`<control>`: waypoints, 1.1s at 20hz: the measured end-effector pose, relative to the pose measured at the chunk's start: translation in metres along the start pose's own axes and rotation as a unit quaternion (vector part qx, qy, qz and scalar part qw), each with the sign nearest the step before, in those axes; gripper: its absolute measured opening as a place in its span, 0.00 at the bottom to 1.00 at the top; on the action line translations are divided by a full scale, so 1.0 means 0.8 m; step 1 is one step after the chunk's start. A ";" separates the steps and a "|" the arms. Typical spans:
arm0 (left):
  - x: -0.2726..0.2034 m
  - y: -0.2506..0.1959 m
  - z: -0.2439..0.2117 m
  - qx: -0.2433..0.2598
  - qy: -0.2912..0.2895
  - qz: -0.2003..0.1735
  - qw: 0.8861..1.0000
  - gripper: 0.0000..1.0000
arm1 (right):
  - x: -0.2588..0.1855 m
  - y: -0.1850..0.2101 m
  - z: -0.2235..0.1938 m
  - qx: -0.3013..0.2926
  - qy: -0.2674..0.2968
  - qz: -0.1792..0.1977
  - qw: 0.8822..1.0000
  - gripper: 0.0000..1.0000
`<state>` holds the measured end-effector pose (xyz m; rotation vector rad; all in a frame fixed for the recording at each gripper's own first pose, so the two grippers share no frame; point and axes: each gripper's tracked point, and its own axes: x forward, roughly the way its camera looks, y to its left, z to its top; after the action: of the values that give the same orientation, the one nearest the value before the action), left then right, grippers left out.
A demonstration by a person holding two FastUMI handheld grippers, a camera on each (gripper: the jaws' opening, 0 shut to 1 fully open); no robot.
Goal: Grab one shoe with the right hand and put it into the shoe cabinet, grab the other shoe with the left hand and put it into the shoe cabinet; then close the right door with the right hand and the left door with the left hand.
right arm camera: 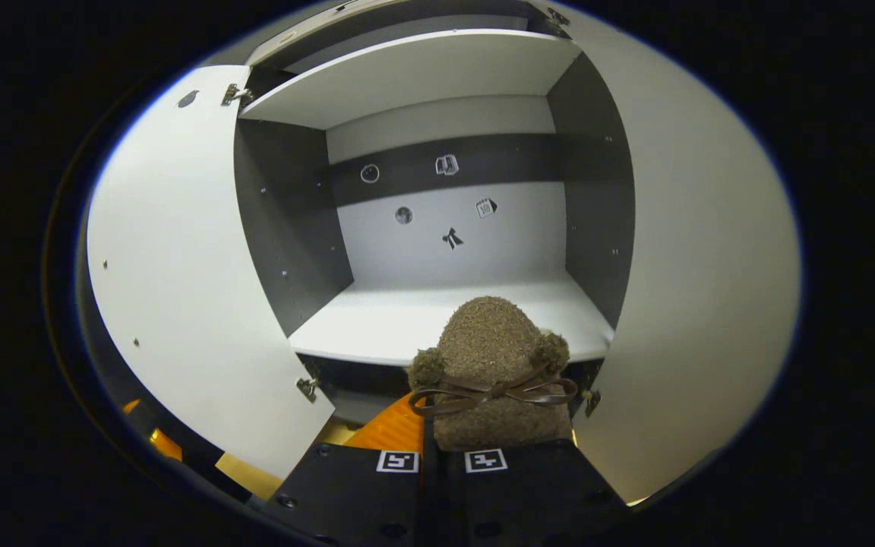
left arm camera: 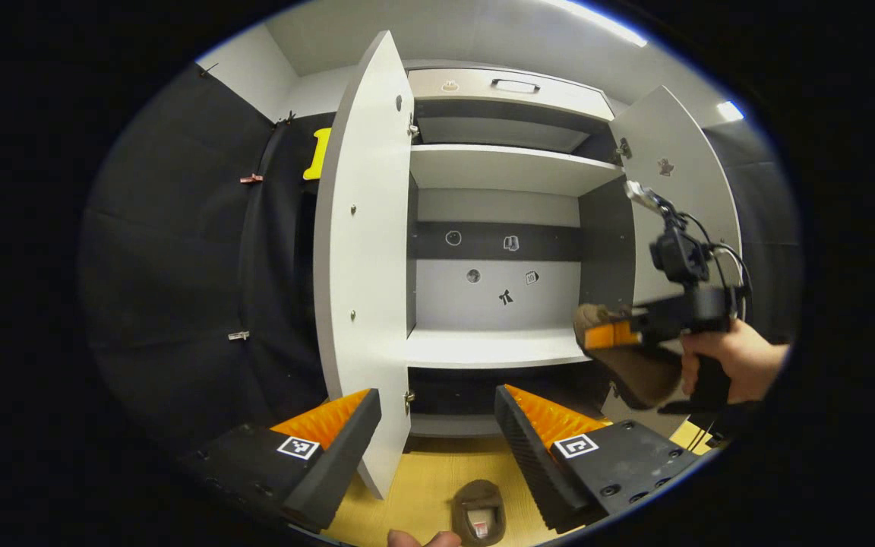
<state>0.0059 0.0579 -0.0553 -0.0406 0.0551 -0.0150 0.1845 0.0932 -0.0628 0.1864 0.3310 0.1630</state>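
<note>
Brown fuzzy shoe (right arm camera: 492, 372) pinched in right gripper (right arm camera: 433, 448) jaws, lower centre, before white cabinet shelf (right arm camera: 377, 319). Left gripper (left arm camera: 437, 429) jaws wide; other shoe (left arm camera: 478, 510) low on yellow floor (left arm camera: 422, 486). Doors (left arm camera: 365, 251) open.

One shoe (right arm camera: 492, 380) before the open cabinet (right arm camera: 437, 319), other (left arm camera: 478, 510) on the floor (left arm camera: 422, 486).

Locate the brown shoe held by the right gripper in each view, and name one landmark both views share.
Left gripper view: the brown shoe is at right of centre, held in the right gripper, in front of the open right door.
Right gripper view: the shoe is at bottom centre, toe pointing at the white shelf.
Shared landmark: the bow-shaped sticker on the cabinet's back wall.
</note>
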 end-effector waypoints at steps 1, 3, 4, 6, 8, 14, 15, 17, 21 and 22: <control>-0.001 -0.002 0.002 -0.001 -0.001 -0.001 1.000 0.96 | 0.015 0.000 0.019 0.001 -0.008 0.001 1.000 0.07; -0.003 -0.004 0.005 -0.005 -0.005 -0.004 1.000 0.96 | 0.048 -0.003 0.041 0.002 -0.009 -0.003 1.000 0.07; -0.002 -0.006 0.006 -0.006 -0.006 -0.006 1.000 0.96 | 0.066 -0.005 0.046 0.003 -0.007 -0.006 1.000 0.07; -0.003 -0.008 0.006 -0.006 -0.005 -0.008 1.000 0.96 | 0.102 -0.013 0.055 0.005 -0.004 -0.017 1.000 0.07; -0.002 -0.008 0.004 -0.004 -0.003 -0.008 1.000 0.96 | 0.138 -0.021 0.060 0.002 0.001 -0.028 1.000 0.07; -0.003 -0.003 -0.004 -0.007 0.008 -0.005 1.000 0.96 | 0.227 -0.029 0.076 0.026 0.005 -0.035 0.999 0.07; -0.004 -0.001 -0.008 -0.007 0.010 -0.003 1.000 0.96 | 0.239 -0.034 0.074 0.031 0.009 -0.041 0.999 0.07; -0.006 0.002 -0.015 -0.010 0.016 0.000 1.000 0.96 | 0.260 -0.043 0.068 0.037 0.023 -0.052 0.998 0.08; -0.008 0.006 -0.023 -0.008 0.026 0.004 1.000 0.96 | 0.292 -0.054 0.053 0.010 0.038 -0.068 0.997 0.08; -0.008 0.007 -0.024 -0.006 0.028 0.006 1.000 0.96 | 0.297 -0.055 0.048 0.003 0.043 -0.070 0.997 0.08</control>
<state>-0.0012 0.0628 -0.0745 -0.0528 0.1104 -0.0044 0.4246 0.0898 -0.1089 0.1625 0.4285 0.0312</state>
